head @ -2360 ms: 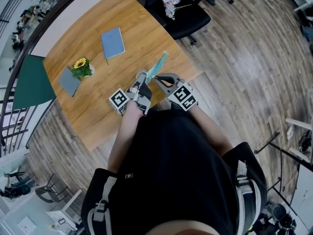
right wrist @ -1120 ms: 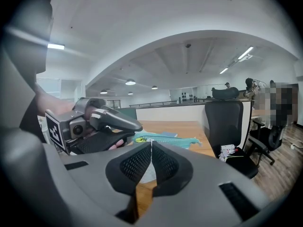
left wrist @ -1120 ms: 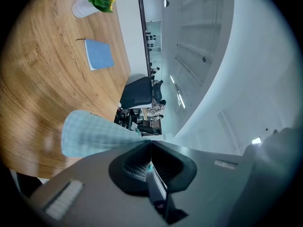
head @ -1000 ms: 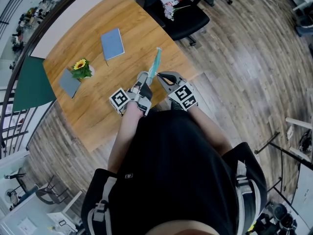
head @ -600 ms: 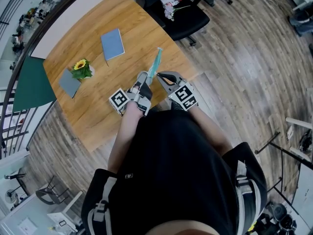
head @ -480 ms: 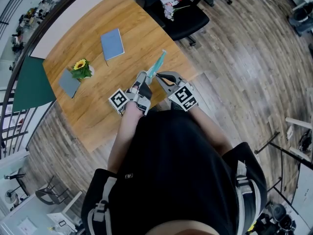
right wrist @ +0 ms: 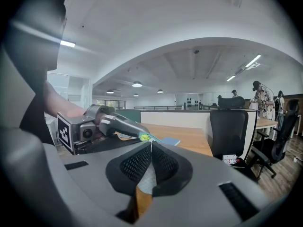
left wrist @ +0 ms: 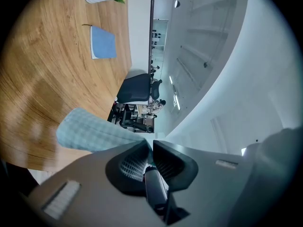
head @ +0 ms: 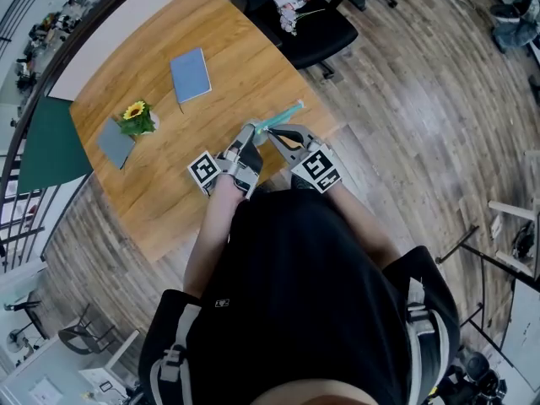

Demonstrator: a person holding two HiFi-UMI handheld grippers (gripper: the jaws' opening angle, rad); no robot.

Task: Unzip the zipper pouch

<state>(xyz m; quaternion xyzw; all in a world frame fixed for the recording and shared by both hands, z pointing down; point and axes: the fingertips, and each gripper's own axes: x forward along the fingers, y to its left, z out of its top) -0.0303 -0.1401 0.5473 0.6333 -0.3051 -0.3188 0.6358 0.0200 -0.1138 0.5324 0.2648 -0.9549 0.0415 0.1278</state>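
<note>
Left gripper [left wrist: 151,143] — its jaws have just eased open to a slit, with the edge of the teal checked fabric zipper pouch [left wrist: 90,134] between them. Right gripper [right wrist: 151,144] stays pinched on the fabric. At the centre of the head view the pouch has swung from upright to pointing right — the left hold is probably loosening, so it likely needs a fresh grip before unzipping.

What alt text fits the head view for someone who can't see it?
Seen from above, a person in black holds a teal pouch between the left gripper, whose jaws have just been opening with its end between them, and the shut right gripper, over a wooden table edge.
</note>
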